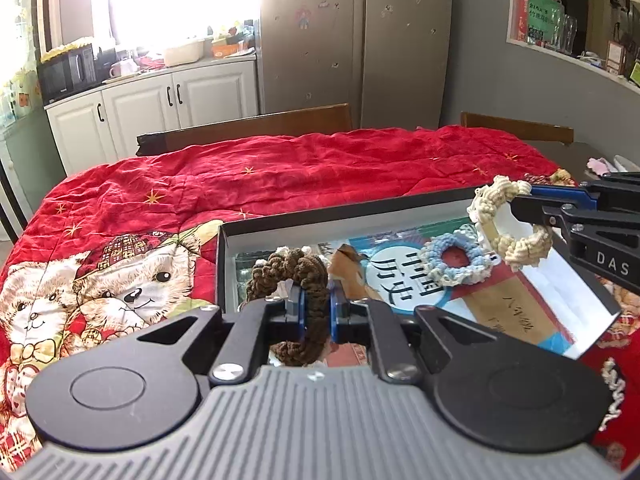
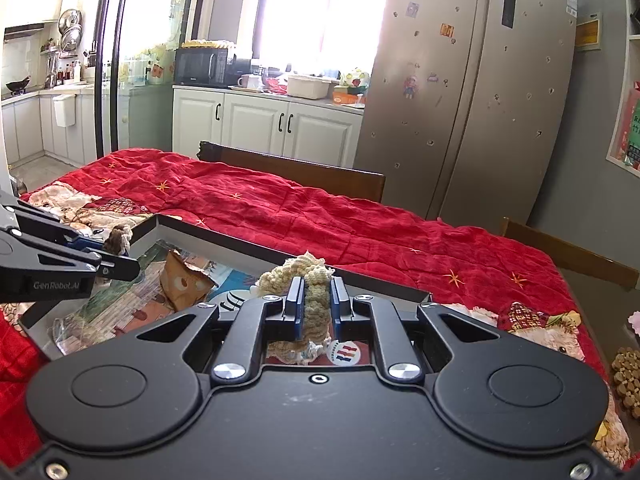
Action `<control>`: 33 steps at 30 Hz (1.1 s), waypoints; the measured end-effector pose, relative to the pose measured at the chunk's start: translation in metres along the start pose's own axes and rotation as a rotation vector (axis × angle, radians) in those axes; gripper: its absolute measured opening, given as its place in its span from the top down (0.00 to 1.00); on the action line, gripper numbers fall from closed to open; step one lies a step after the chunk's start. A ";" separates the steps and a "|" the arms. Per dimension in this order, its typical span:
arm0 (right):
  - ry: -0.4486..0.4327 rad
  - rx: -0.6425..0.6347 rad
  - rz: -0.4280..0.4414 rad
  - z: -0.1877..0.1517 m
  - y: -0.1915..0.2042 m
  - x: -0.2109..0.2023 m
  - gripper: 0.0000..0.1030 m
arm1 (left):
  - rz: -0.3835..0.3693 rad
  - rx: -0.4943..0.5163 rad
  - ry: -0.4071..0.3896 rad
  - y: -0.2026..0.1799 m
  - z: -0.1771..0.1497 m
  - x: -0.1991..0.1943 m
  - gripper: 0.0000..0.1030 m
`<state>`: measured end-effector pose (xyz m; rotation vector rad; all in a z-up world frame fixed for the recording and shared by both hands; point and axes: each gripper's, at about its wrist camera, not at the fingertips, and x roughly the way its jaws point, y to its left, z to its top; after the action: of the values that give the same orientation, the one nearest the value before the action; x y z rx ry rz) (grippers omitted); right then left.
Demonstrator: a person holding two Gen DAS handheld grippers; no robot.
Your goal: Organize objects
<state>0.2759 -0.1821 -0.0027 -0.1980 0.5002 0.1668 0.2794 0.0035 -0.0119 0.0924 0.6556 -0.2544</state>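
My left gripper (image 1: pixel 317 300) is shut on a brown crocheted scrunchie (image 1: pixel 294 270), held over the near left part of a shallow black box (image 1: pixel 344 210). My right gripper (image 2: pixel 315 300) is shut on a cream crocheted scrunchie (image 2: pixel 310 274). In the left wrist view that cream scrunchie (image 1: pixel 510 220) hangs from the right gripper (image 1: pixel 520 204) over the box's right side. A blue and cream scrunchie (image 1: pixel 456 258) lies inside the box on a printed book cover. The left gripper (image 2: pixel 120 258) with the brown scrunchie (image 2: pixel 118 240) shows at the left of the right wrist view.
The box (image 2: pixel 224 236) sits on a red quilt (image 1: pixel 280 176) with teddy bear prints that covers the table. Wooden chair backs (image 1: pixel 256 126) stand behind the table. A brown knitted piece (image 2: pixel 628 376) lies at the table's right edge. Cabinets and a steel fridge (image 1: pixel 356 40) lie beyond.
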 end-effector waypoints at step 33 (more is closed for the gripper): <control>0.112 0.026 0.006 -0.005 -0.005 0.071 0.87 | 0.042 0.013 0.054 0.003 0.006 0.052 0.87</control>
<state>0.3361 -0.1798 -0.0413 -0.1814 0.6135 0.1554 0.3229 -0.0048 -0.0391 0.1255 0.7053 -0.2164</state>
